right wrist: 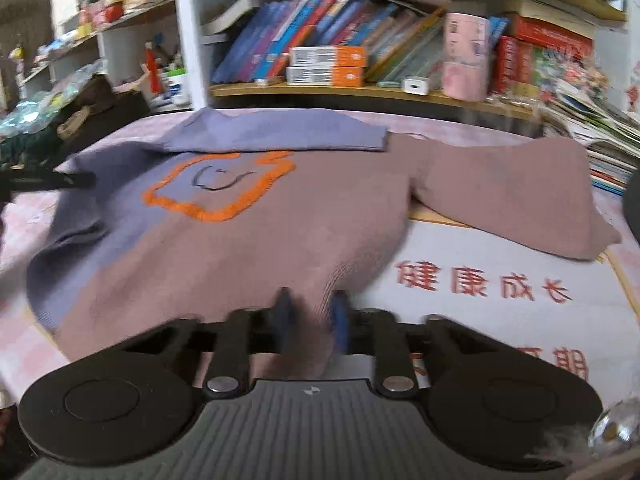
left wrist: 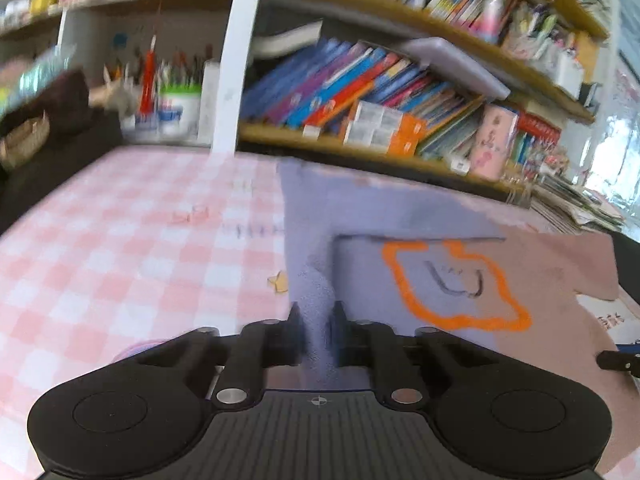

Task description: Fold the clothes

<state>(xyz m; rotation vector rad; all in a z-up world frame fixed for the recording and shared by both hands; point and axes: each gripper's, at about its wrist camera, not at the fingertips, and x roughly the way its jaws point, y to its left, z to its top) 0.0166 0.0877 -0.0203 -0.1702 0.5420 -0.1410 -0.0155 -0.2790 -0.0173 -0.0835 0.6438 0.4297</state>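
Our left gripper (left wrist: 316, 320) has its fingers pressed together on a fold of the sweater's (left wrist: 400, 216) purple side, and our right gripper (right wrist: 310, 310) pinches the brownish hem of the same sweater (right wrist: 280, 240). The sweater lies spread on the table, half purple and half dusty pink, with an orange outline (right wrist: 218, 192) around a small smiling face on its chest. One sleeve (right wrist: 512, 196) stretches to the right over a white mat with red characters (right wrist: 480, 284). Under it all is a pink checked tablecloth (left wrist: 120, 240). Behind the table stand shelves crowded with books (right wrist: 304, 48).
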